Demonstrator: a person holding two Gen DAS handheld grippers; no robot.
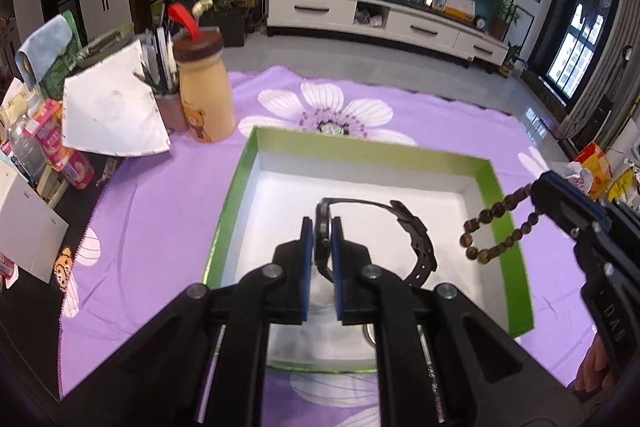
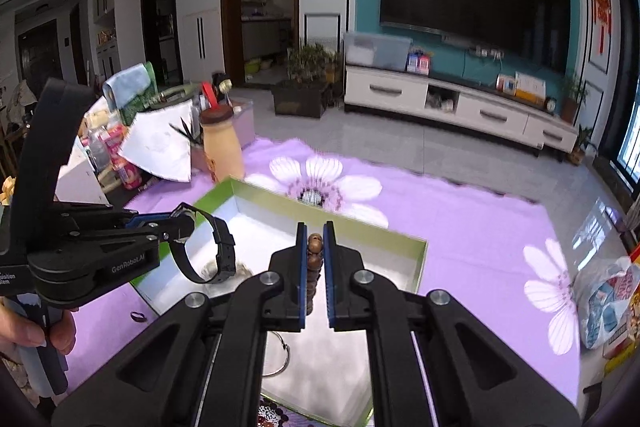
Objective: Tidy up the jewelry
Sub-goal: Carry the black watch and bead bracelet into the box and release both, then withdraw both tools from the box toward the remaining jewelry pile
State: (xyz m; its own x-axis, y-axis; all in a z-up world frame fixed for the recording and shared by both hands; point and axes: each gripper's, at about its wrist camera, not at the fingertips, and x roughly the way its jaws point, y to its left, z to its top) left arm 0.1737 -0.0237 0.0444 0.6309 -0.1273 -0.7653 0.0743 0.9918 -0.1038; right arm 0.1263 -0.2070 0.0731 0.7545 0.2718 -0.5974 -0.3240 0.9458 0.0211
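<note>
Matt black watch [image 1: 412, 239], wooden beads [image 1: 496, 231]

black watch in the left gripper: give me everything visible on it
The black watch looks like matte rubber or plastic: a round case seen edge-on, and a ridged strap curving into an open loop with a buckle end. The left gripper is shut on the case, blue pads on both sides. It hangs above the white floor of the green-rimmed box; the right wrist view shows the strap's bottom close to the floor, contact unclear.
</note>
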